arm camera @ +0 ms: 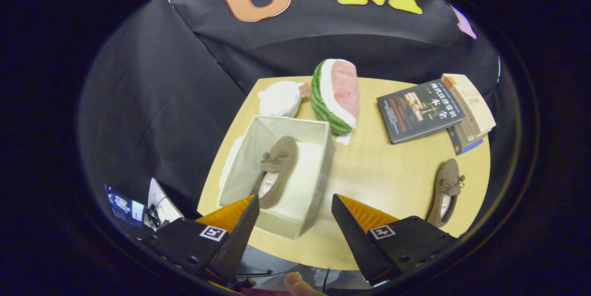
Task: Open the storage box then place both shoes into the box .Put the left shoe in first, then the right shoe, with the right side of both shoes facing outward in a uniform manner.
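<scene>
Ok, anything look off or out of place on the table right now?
Nothing spilled or damaged. One shoe lies in the open storage box, slanted rather than along a wall. The second shoe waits on the table near its edge. The gripper is open and holds nothing, above the box's near wall.

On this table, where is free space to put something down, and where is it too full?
The widest bare tabletop lies between the open box and the second shoe, below the books. Inside the box, beside the first shoe, room remains. It is crowded behind the box, around the watermelon toy and white bundle. The open gripper holds nothing.
</scene>
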Action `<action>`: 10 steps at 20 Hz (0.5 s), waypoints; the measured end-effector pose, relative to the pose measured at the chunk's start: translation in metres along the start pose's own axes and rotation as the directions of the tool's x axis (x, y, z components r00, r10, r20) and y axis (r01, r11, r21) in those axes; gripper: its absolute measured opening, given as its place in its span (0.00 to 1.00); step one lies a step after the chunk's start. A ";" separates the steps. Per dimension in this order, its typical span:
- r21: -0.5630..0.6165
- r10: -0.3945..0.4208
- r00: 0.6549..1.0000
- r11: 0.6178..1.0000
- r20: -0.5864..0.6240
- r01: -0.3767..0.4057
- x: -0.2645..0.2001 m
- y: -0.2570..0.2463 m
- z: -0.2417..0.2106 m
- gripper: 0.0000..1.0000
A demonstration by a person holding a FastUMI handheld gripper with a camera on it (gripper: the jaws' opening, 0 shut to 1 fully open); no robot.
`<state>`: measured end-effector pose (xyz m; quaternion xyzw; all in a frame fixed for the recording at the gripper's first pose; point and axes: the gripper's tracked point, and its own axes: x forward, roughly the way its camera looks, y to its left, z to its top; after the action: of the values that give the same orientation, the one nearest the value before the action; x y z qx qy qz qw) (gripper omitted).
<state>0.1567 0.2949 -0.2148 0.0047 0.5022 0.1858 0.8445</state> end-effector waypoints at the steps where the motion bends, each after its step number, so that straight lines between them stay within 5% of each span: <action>1: 0.008 -0.013 1.000 1.000 -0.003 0.013 -0.002 -0.019 -0.002 0.96; 10: 0.152 -0.122 0.992 0.980 -0.045 0.127 -0.007 -0.202 -0.042 0.96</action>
<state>0.1809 0.0978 -0.2690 0.0354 0.5292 0.0934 0.8426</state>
